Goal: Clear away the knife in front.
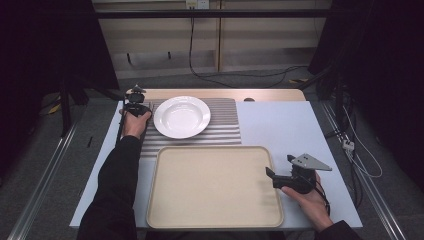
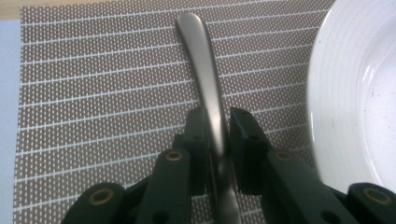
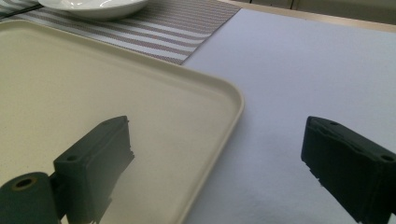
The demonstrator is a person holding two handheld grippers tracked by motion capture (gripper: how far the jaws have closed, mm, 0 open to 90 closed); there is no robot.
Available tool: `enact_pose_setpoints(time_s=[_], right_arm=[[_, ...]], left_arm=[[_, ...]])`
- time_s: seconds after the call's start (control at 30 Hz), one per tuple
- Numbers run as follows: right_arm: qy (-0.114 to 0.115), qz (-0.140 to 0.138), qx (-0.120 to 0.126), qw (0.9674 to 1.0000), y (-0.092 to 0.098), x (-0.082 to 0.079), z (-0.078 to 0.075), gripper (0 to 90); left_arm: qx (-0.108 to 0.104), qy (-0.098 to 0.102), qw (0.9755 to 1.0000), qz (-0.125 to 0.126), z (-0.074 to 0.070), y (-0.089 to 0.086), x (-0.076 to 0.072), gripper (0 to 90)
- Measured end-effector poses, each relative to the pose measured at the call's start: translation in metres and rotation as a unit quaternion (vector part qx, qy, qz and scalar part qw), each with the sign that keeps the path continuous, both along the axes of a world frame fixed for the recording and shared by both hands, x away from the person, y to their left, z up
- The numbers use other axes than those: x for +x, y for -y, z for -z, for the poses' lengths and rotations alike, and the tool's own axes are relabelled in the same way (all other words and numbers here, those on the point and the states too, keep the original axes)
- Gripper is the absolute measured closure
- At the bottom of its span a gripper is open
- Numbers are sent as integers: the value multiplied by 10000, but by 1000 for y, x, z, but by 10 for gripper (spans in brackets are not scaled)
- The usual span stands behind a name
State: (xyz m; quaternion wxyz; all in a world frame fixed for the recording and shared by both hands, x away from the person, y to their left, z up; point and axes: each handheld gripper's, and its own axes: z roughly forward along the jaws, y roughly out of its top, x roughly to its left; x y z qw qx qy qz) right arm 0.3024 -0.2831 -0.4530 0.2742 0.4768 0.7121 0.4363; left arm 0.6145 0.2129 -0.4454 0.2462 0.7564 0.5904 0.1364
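While both hands work: each hand holds one claw over the tabletop (image 1: 290, 125).
Left claw (image 2: 218, 140): its two black jaws are pressed together on a metal handle (image 2: 205, 79), the long grey stem of a spoon or fork. I cannot tell which, because its other end is hidden under the claw.
Metal handle: it lies along the striped mat (image 2: 102, 93), just beside the white plate (image 2: 359, 93), with a thin strip of mat between them.
Left claw place: near the far left corner of the tabletop, at the left edge of the striped mat (image 1: 225, 120), with the person's left hand (image 1: 135, 122) behind it.
White plate (image 1: 181, 116): round, sitting on the striped mat near the far edge of the tabletop.
Right claw (image 3: 219, 158): its jaws are wide apart and hold nothing. One jaw is over the tray (image 3: 70, 84), the other is over the bare tabletop (image 3: 303, 70).
Right claw place (image 1: 280, 172): at the right edge of the tray (image 1: 215, 187), near the near right corner of the tabletop.
Tray: cream, with round corners, close to the near edge of the tabletop, just in front of the striped mat.
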Motion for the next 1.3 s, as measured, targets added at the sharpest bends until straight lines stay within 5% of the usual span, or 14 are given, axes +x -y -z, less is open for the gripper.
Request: enact_pose_setpoints(time_s=[0.33,0.57,1.3], right_arm=[[3,-7,-3,10000,0,0,0,87],[-4,-16,0,10000,0,0,0,87],[1,-25,-16,10000,-1,0,0,87]], left_arm=[[301,-245,9991,176,-4,5,2,789],[375,-236,9988,212,-5,7,1,798],[179,-218,9989,374,-13,4,-4,798]])
